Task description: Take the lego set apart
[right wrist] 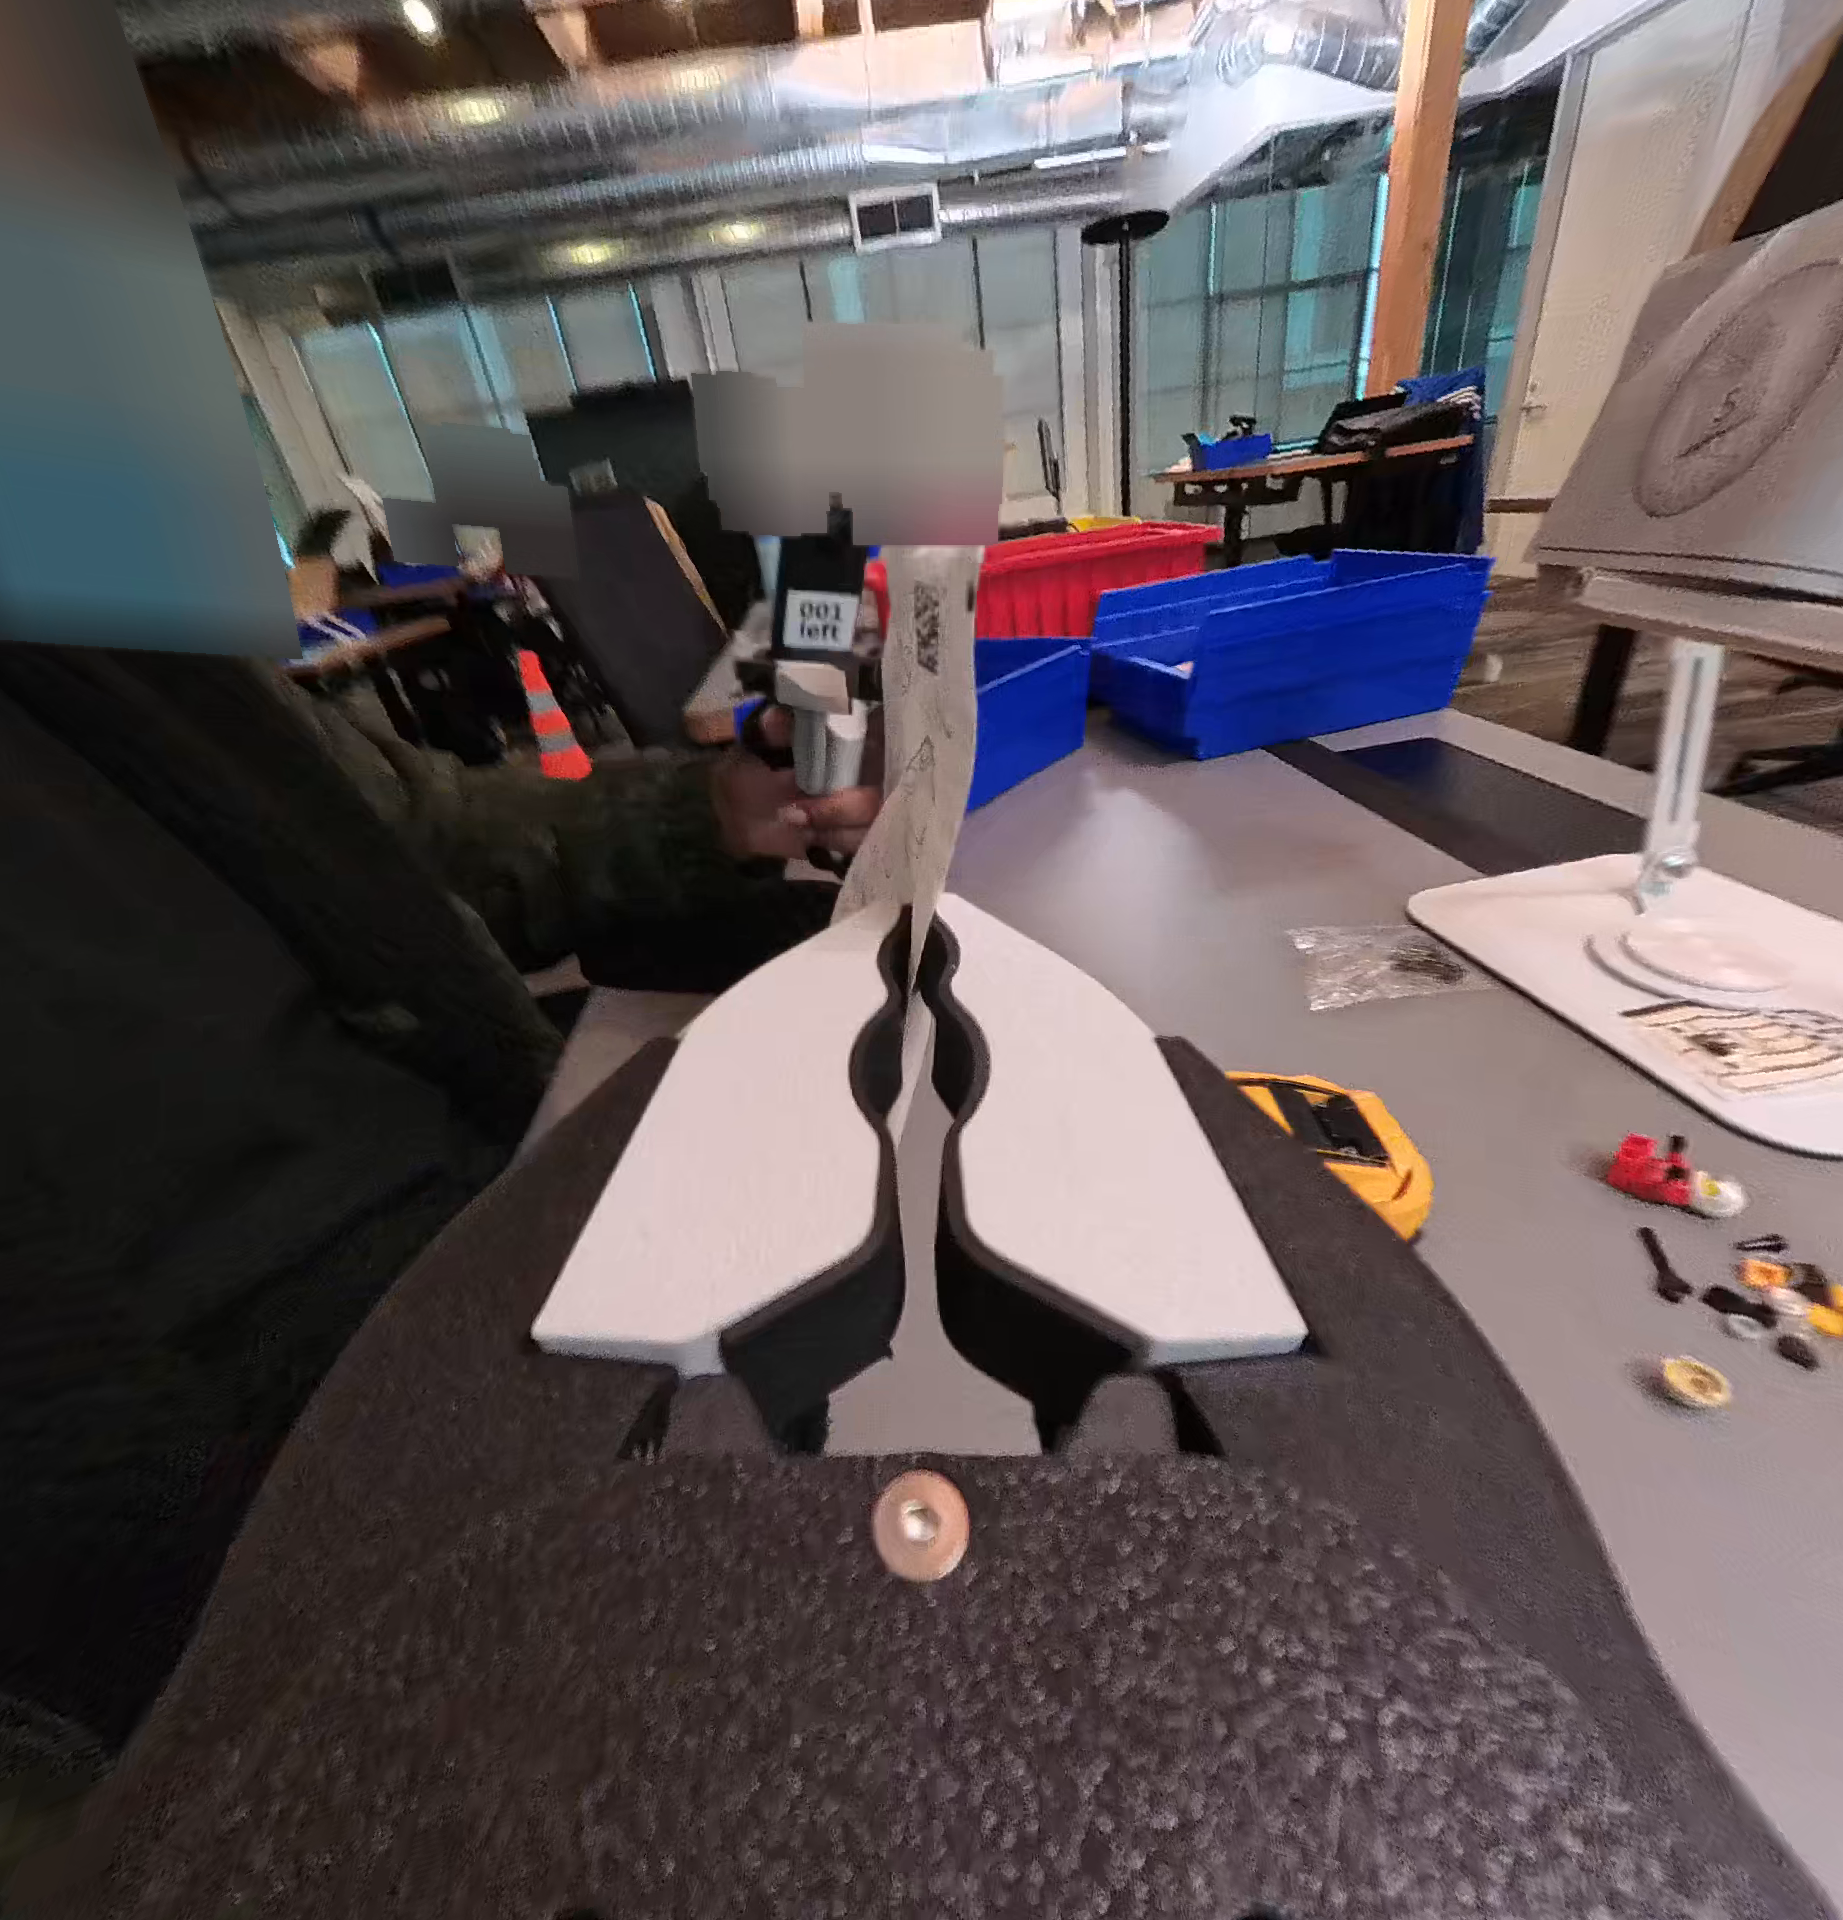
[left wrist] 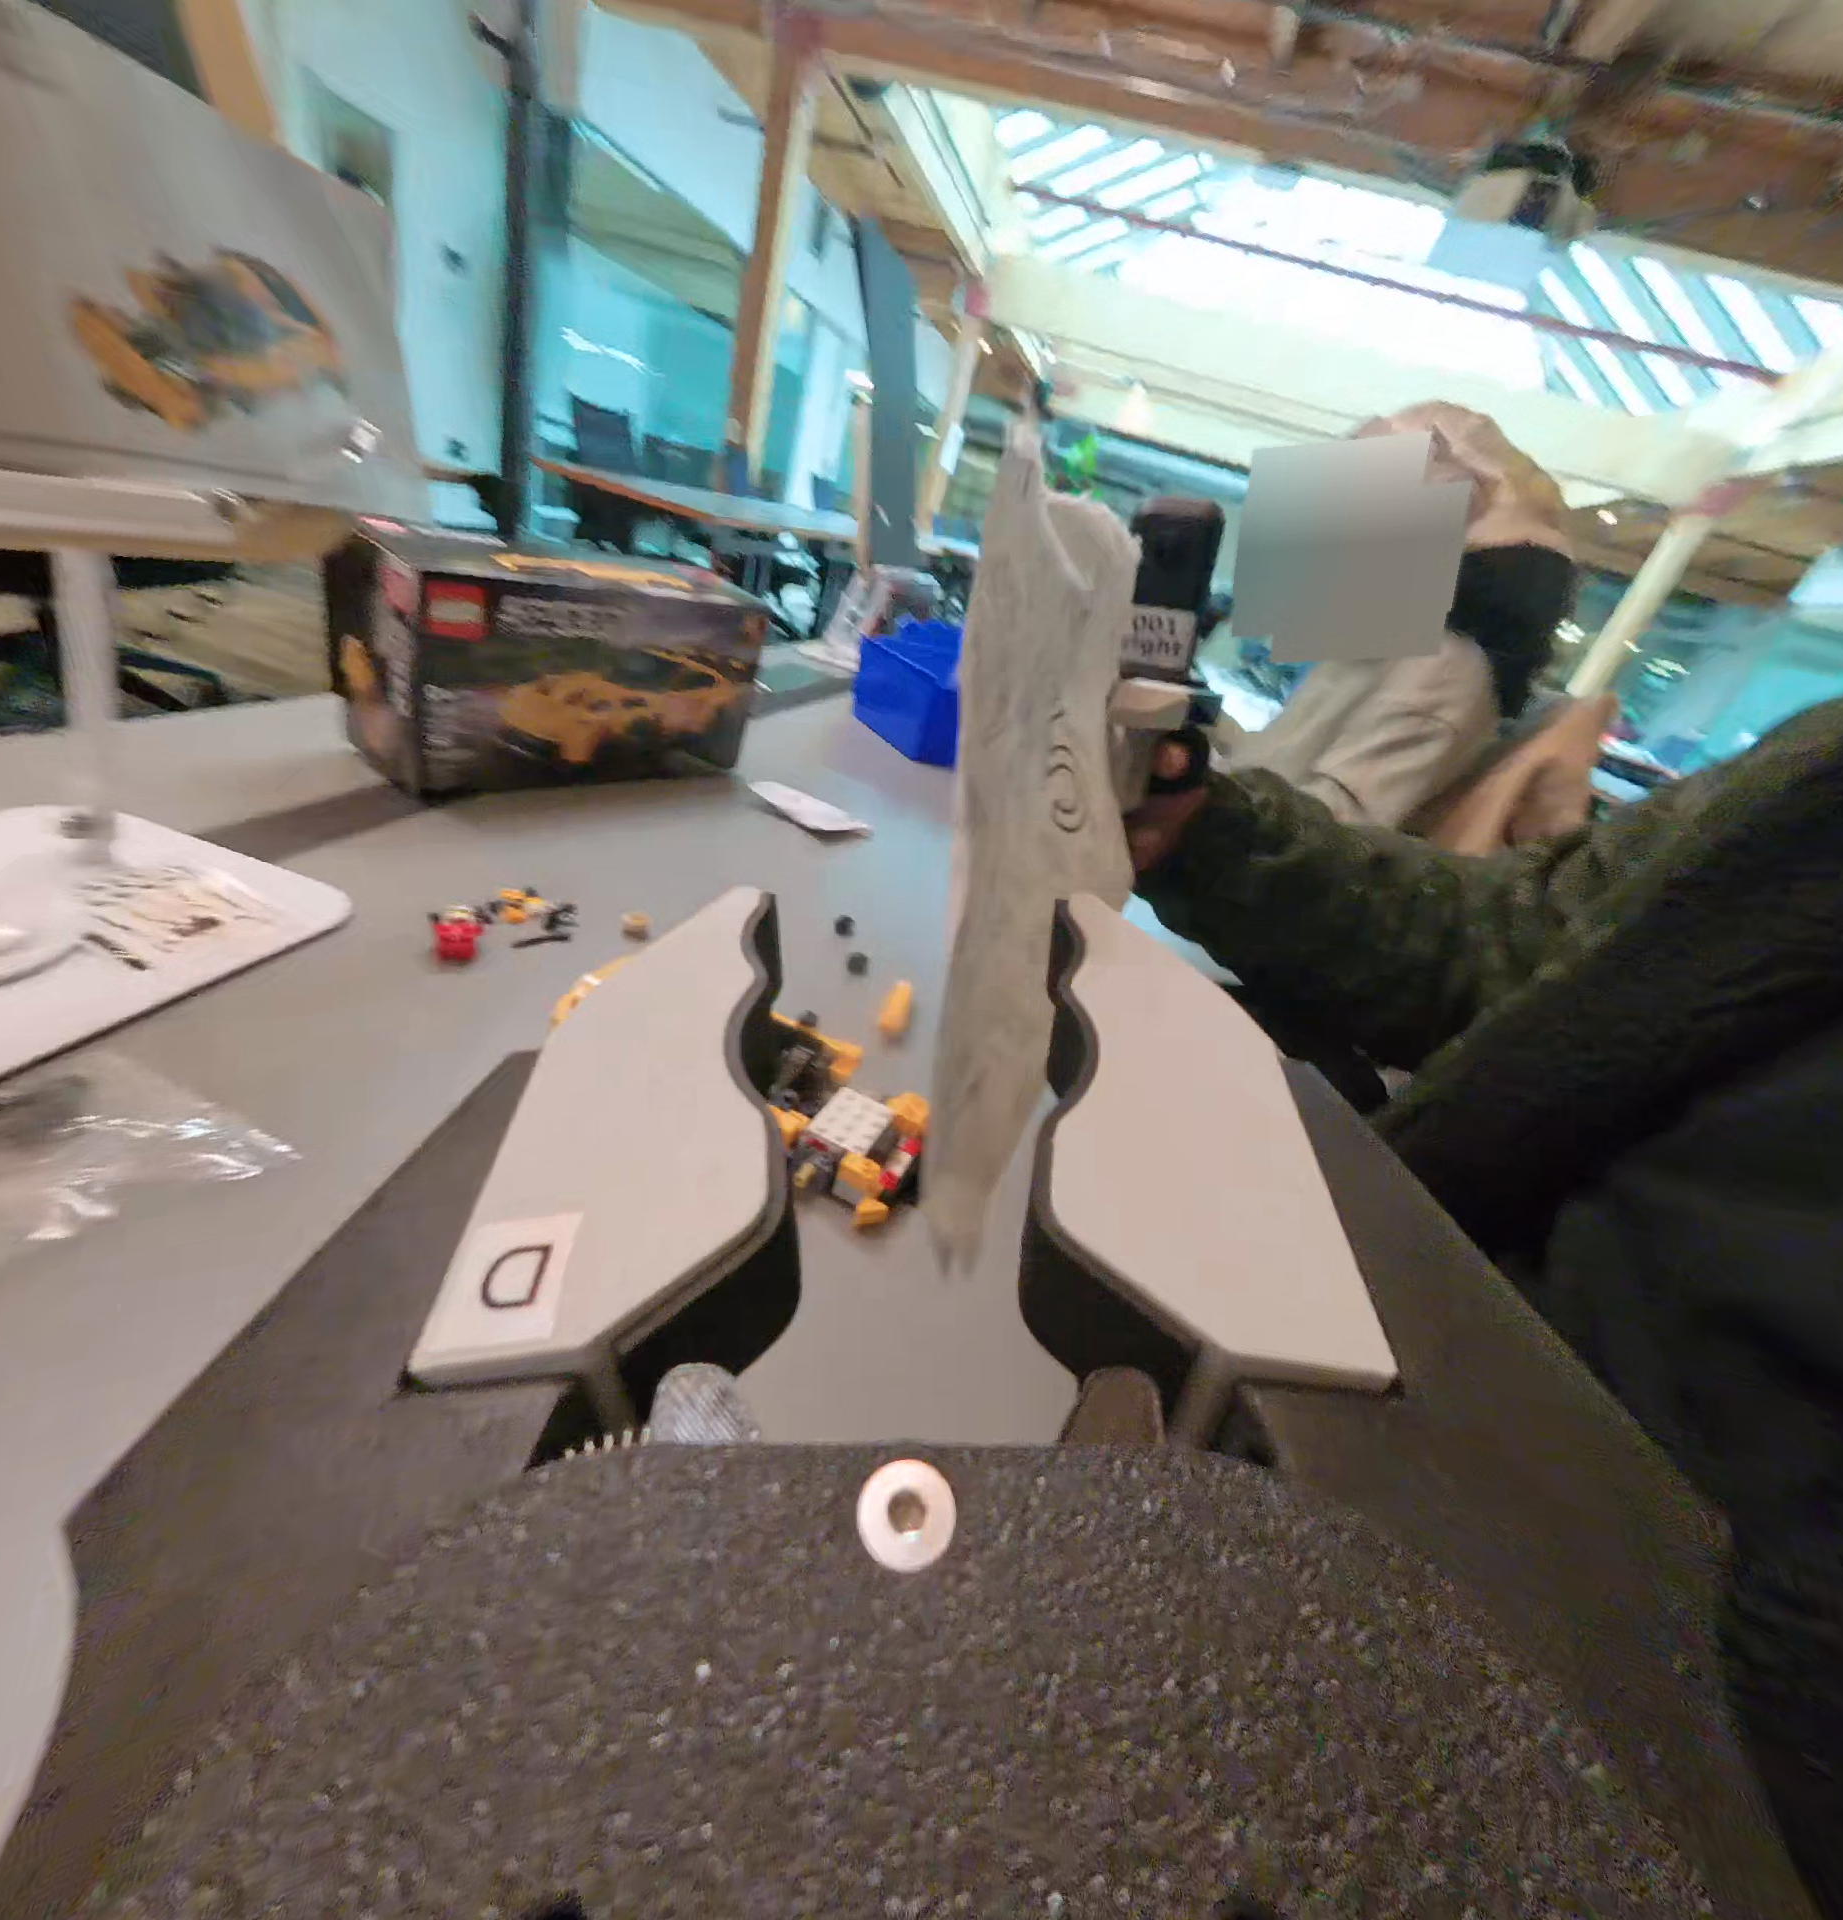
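Your right gripper (right wrist: 912,940) pinches a thin grey paper bag (right wrist: 922,748), likely to move it. Your left gripper (left wrist: 912,940) is wide open. The yellow lego car (left wrist: 844,1127) sits mid-frame on the table, between its fingers.

Open workshop: grey table (right wrist: 1260,883); blue bins (right wrist: 1301,649), red bin (right wrist: 1093,566); exposed wooden beams (left wrist: 1156,62), skylights (left wrist: 1312,239), glazed walls (right wrist: 1270,312), orange cone (right wrist: 553,717).

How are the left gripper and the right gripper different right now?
The left gripper has its jaws wide apart; the right gripper has them nearly closed. The left gripper holds nothing, while the right gripper pinches a printed paper strip at its tips. Both have pale grey fingers on a black body.
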Tool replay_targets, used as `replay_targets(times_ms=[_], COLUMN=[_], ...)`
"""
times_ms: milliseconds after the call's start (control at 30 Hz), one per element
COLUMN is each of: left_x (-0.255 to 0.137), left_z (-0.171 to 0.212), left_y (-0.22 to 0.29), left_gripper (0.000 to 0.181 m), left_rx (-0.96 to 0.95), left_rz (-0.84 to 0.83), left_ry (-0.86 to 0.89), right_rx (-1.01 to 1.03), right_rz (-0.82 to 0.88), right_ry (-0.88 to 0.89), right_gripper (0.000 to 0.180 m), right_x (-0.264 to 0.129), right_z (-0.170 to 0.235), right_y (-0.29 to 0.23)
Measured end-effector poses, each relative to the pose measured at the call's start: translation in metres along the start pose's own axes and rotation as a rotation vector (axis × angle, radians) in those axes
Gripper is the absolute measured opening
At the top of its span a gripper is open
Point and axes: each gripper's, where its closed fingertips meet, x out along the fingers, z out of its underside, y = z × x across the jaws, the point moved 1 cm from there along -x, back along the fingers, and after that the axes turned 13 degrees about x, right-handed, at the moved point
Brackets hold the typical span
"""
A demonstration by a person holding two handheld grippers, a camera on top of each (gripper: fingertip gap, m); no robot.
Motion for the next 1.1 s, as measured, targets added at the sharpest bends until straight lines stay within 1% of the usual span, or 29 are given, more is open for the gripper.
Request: replay_targets(times_ms=[67, 100, 133, 200, 300, 367, 467, 633, 667, 767, 833, 900, 933, 1000, 1067, 1100], left_x=[0.004, 0.006, 0.008, 0.009, 0.010, 0.012, 0.012, 0.000, -0.006, -0.021, -0.025, -0.023, -0.021, -0.020, -0.020, -0.019], left_z=[-0.001, -0.001, -0.001, -0.004, -0.008, 0.001, 0.020, 0.050, 0.055, 0.056, 0.058, 0.061, 0.061, 0.060, 0.057, 0.056], left_y=[0.012, 0.013, 0.009, 0.004, 0.004, 0.004, 0.016, 0.038, 0.039, 0.042, 0.042, 0.041, 0.040, 0.037, 0.035, 0.035], left_gripper=[0.026, 0.017, 0.001, 0.000, 0.001, 0.000, 0.000, 0.000, 0.000, 0.000, 0.000, 0.000, 0.000, 0.000, 0.000, 0.000], left_rx=[0.036, 0.076, 0.130, 0.178, 0.144, 0.132, 0.118, 0.151, 0.157, 0.135, 0.152, 0.182, 0.189, 0.194, 0.198, 0.203], left_rz=[0.094, 0.088, 0.051, 0.018, 0.051, 0.066, 0.154, 0.268, 0.276, 0.305, 0.300, 0.283, 0.270, 0.248, 0.227, 0.218], left_ry=[-0.028, -0.056, -0.091, -0.126, -0.099, -0.112, -0.139, -0.242, -0.257, -0.225, -0.222, -0.234, -0.245, -0.248, -0.242, -0.242], right_rx=[-0.047, -0.059, -0.067, -0.084, -0.092, -0.105, -0.114, -0.184, -0.201, -0.259, -0.258, -0.225, -0.196, -0.158, -0.174, -0.186], right_rz=[0.032, 0.036, 0.034, 0.048, 0.053, 0.055, -0.003, -0.094, -0.084, 0.000, 0.044, 0.079, 0.086, 0.101, 0.159, 0.182], right_ry=[-0.004, -0.001, -0.003, 0.001, 0.016, -0.008, -0.084, -0.295, -0.335, -0.448, -0.459, -0.465, -0.450, -0.392, -0.324, -0.306], right_gripper=[0.000, 0.000, 0.000, 0.000, 0.000, 0.000, 0.000, 0.001, 0.001, 0.001, 0.003, 0.008, 0.014, 0.019, 0.017, 0.013], right_x=[0.005, 0.008, 0.010, 0.012, 0.011, 0.013, 0.020, 0.028, 0.027, 0.019, 0.015, 0.010, 0.007, -0.001, -0.008, -0.007], right_z=[0.001, 0.000, 0.000, -0.002, -0.005, 0.002, 0.021, 0.070, 0.079, 0.104, 0.110, 0.108, 0.102, 0.078, 0.046, 0.032], right_y=[0.000, -0.001, -0.002, -0.002, -0.003, -0.003, -0.012, -0.036, -0.038, -0.033, -0.032, -0.029, -0.029, -0.030, -0.029, -0.031])
